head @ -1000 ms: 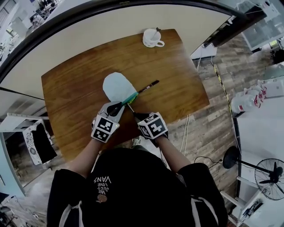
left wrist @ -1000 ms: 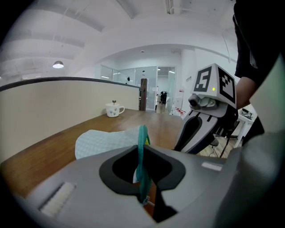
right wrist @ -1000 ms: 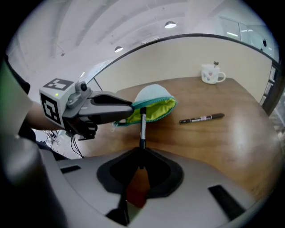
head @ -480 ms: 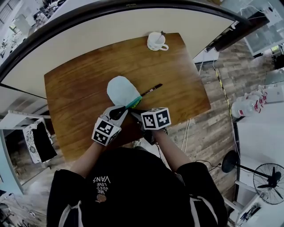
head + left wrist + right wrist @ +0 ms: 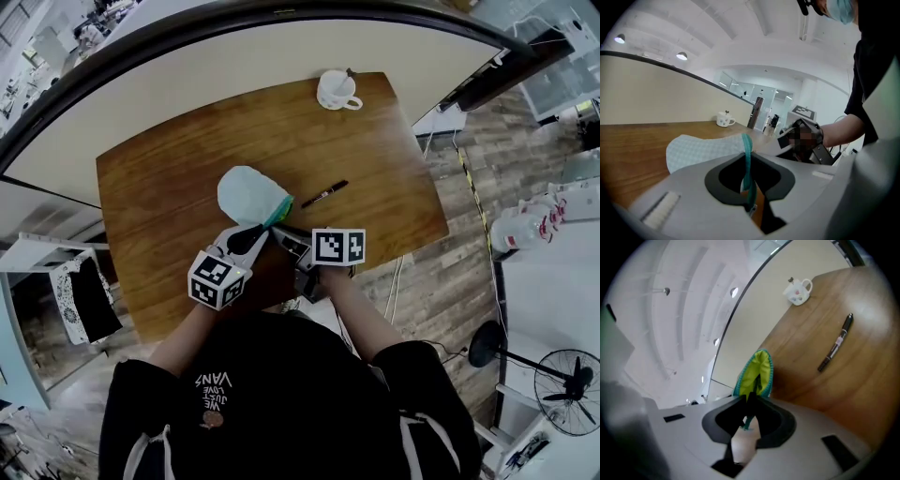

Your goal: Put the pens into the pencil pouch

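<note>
A pale blue pencil pouch (image 5: pixel 247 193) with a teal zipper lies on the wooden table (image 5: pixel 159 187). My left gripper (image 5: pixel 249 235) is shut on the pouch's teal zipper edge (image 5: pixel 746 154) at its near end. In the right gripper view the pouch mouth (image 5: pixel 757 372) gapes and shows a lime-green lining. My right gripper (image 5: pixel 280 235) is shut on a slim dark pen (image 5: pixel 750 401) that points into that mouth. A second, black pen (image 5: pixel 324 194) lies loose on the table to the right of the pouch, also seen as the black pen (image 5: pixel 836 348).
A white mug (image 5: pixel 337 90) stands at the table's far edge, also visible as the mug (image 5: pixel 723 120) and the mug (image 5: pixel 798 290). The table's near edge runs just under both grippers, with wood floor and cables to the right.
My right gripper has rolled and moved in against the pouch mouth, and its pen has gone further in. The pouch's near end has shifted left, away from the loose pen.
</note>
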